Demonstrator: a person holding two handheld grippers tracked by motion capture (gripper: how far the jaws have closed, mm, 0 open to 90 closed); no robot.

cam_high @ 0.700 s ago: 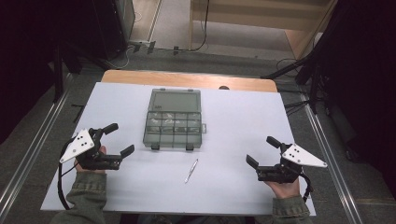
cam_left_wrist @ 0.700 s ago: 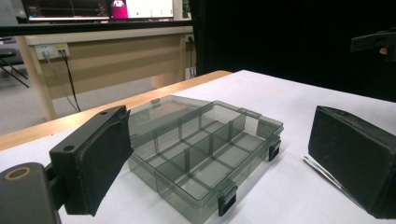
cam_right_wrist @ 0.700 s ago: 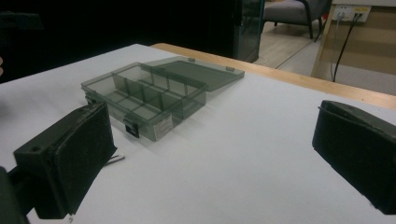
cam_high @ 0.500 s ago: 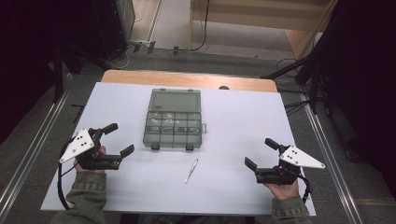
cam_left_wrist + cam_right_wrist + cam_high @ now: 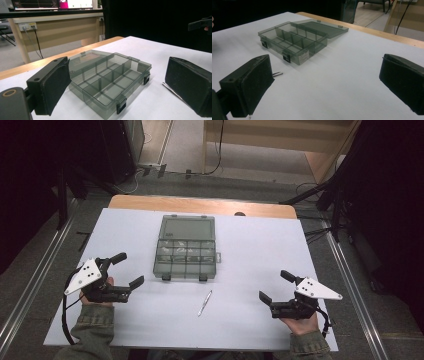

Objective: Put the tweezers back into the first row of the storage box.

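smoky grey plastic, the compartment box point(image 5: 186, 251) lies open at the middle of the high view, its lid folded flat toward the top of the frame and its two black latches facing the bottom edge; its compartments look empty, though small contents would be hard to tell; just below it and a little to the right, apart from it, a thin pair of metal tweezers point(image 5: 204, 302) lies on the white table point(image 5: 260, 245); the left gripper point(image 5: 125, 270) sits at the lower left of that view, jaws spread wide and holding nothing, where it was half a second ago; the right gripper point(image 5: 273, 286) at the lower right is likewise released and empty, but it has drifted slightly down and left in the frame since then, a small settling move rather than a reach; in the left gripper view the box point(image 5: 107, 80) lies between the two black pads with the tweezers point(image 5: 175, 93) at the right one; in the right gripper view the tweezers point(image 5: 277, 73) peek out beside the left pad; my reading is that the work has barely begun; the tweezers look the likelier first pick, and the right hand is the one stirring.
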